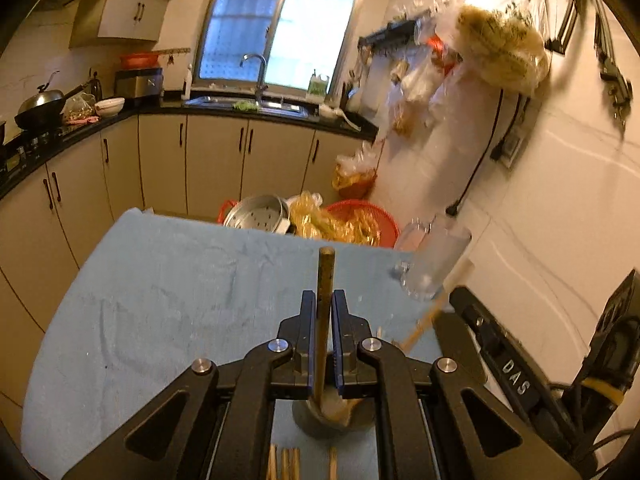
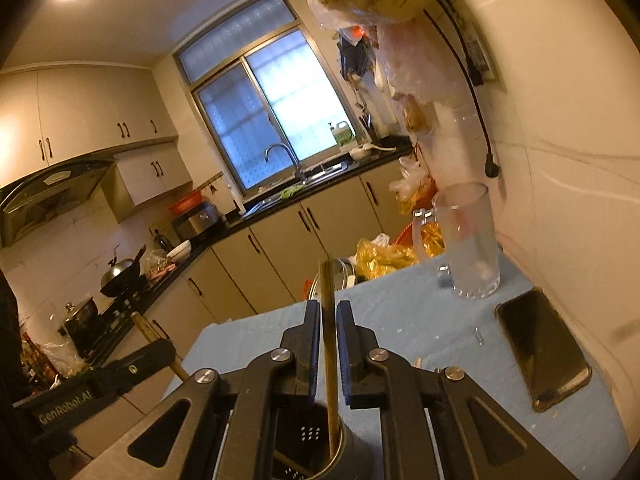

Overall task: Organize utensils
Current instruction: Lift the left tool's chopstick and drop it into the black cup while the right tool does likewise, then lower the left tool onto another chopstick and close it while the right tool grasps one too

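My left gripper (image 1: 324, 294) is shut on a wooden utensil handle (image 1: 326, 276) that stands upright. Its lower end, a spoon-like head, sits in a grey round holder (image 1: 352, 424) on the blue tablecloth (image 1: 180, 300). In the right wrist view a wooden stick (image 2: 329, 288) stands between the jaws of my right gripper (image 2: 329, 304), with a thin gap beside it. Its lower end rests in a dark perforated holder (image 2: 316, 436). Several chopsticks (image 1: 284, 464) lie on the cloth near the front edge.
A glass mug (image 2: 468, 240) stands at the table's far right, with a dark phone (image 2: 544, 352) lying nearer. Beyond the table are a steel pot (image 1: 256, 216), a red basket (image 1: 372, 220) and plastic bags. Cabinets and a sink counter (image 1: 248, 108) run along the back.
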The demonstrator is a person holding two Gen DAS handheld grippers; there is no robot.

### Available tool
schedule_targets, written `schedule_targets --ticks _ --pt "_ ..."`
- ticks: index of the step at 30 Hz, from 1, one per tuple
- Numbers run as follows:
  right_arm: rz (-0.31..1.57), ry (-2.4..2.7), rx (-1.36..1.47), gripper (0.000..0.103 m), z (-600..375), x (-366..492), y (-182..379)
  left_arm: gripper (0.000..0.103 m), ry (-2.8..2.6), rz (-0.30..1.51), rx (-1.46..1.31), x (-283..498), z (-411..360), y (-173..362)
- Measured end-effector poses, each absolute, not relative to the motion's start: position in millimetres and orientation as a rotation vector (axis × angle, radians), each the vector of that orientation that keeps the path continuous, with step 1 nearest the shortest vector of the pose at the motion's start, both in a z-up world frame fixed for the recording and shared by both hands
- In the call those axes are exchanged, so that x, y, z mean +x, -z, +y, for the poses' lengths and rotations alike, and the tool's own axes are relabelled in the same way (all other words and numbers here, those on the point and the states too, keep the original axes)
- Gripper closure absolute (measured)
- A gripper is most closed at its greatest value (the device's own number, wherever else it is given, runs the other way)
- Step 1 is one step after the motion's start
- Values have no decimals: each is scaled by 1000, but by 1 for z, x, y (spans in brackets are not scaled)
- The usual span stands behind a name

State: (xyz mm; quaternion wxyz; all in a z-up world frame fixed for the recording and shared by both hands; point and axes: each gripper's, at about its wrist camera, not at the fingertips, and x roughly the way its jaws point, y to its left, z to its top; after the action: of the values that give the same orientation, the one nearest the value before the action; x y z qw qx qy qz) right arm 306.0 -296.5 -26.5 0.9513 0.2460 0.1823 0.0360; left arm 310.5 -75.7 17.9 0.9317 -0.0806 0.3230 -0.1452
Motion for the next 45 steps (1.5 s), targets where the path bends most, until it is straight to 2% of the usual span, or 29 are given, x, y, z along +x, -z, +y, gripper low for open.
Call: schedule_targets --ticks 2,4,5,6,8,9,10,11,17,23,26,28,30,37,45 --pt "389 -71 518 89 -298 303 28 92 316 689 -180 308 -72 -17" --pt "398 -83 559 85 -304 295 25 85 321 698 -200 300 -65 -20" --pt "387 -82 564 79 -306 285 19 75 317 693 -206 294 -61 -24" --pt "377 -80 559 76 -307 275 13 62 318 681 -208 285 -56 -30" --pt "350 -87 546 58 -306 248 2 45 298 657 -191 264 -48 -39" --pt "340 -83 534 50 -304 233 -2 42 280 649 -172 251 -43 -42" --pt "333 -82 521 37 -300 222 -5 42 268 648 -156 238 -38 -43" --pt "327 -85 492 34 -294 203 -7 42 259 652 -138 224 -33 -43" --pt "395 -103 366 34 -249 131 11 41 186 669 -65 148 8 -16" --pt "498 -103 369 34 -238 87 34 41 128 679 -17 120 26 -3" --pt "494 -59 353 34 -237 66 28 40 141 665 -45 113 31 -10" --pt "467 -25 329 34 -237 54 17 34 161 656 -53 106 31 -14" --pt "456 5 307 34 -232 43 6 33 174 643 -41 100 31 -17" --pt "438 35 303 34 -226 29 -8 31 195 649 -22 91 32 -13" --pt "496 4 319 35 -219 42 11 31 222 698 -62 92 40 11"
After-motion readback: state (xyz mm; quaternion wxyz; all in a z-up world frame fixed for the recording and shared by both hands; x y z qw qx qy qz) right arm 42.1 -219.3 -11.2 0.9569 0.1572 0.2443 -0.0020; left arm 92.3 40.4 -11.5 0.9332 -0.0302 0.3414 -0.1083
